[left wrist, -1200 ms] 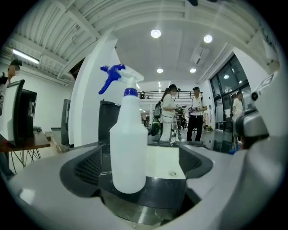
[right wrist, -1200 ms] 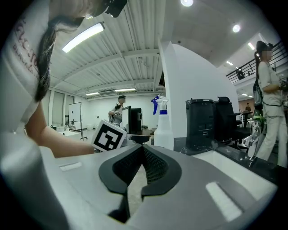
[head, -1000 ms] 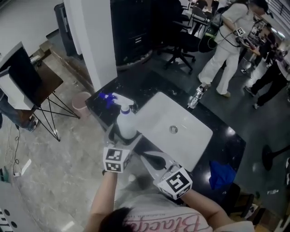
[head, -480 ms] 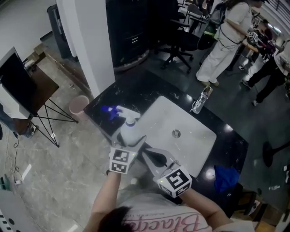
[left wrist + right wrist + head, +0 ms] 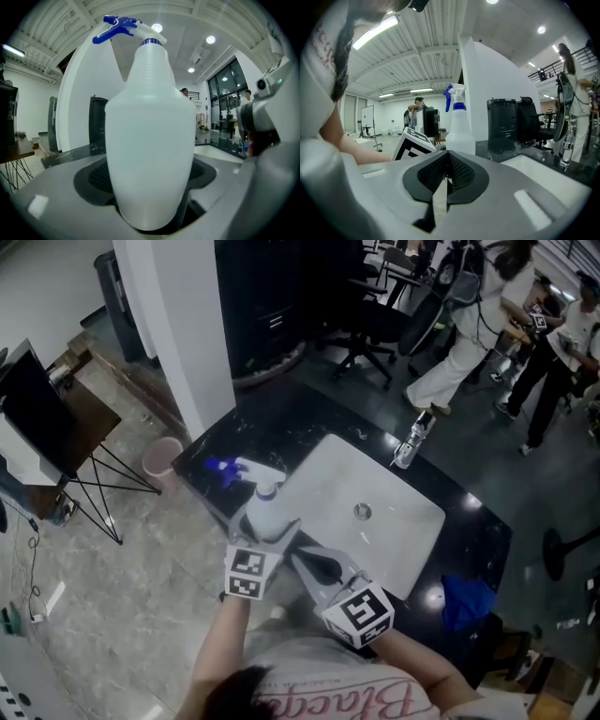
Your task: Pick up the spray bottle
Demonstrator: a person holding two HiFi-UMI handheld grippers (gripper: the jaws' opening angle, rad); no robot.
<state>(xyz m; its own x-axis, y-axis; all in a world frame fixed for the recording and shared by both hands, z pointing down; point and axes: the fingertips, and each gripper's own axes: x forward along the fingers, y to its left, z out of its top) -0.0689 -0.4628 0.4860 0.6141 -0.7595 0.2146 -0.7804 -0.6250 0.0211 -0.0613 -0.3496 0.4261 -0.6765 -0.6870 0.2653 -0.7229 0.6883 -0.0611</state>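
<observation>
The spray bottle (image 5: 265,510) is white with a blue trigger head (image 5: 223,468). It stands upright on the black counter (image 5: 309,418), just left of the white sink (image 5: 384,479). My left gripper (image 5: 267,532) has its jaws round the bottle's lower body. In the left gripper view the bottle (image 5: 150,140) fills the gap and the dark pads press on both its sides. My right gripper (image 5: 314,568) sits just right of it, jaws shut and empty. In the right gripper view the bottle (image 5: 459,126) stands a little ahead, beside the left gripper's marker cube (image 5: 412,143).
A faucet (image 5: 410,442) stands at the sink's far edge. A blue cloth (image 5: 466,601) lies on the counter's right end. A white pillar (image 5: 178,324), a pink bin (image 5: 161,456) and an office chair (image 5: 375,329) surround the counter. People stand at the back right.
The left jaws have drawn in against the bottle's sides. The right gripper has shifted slightly beside it. The people at the back have moved.
</observation>
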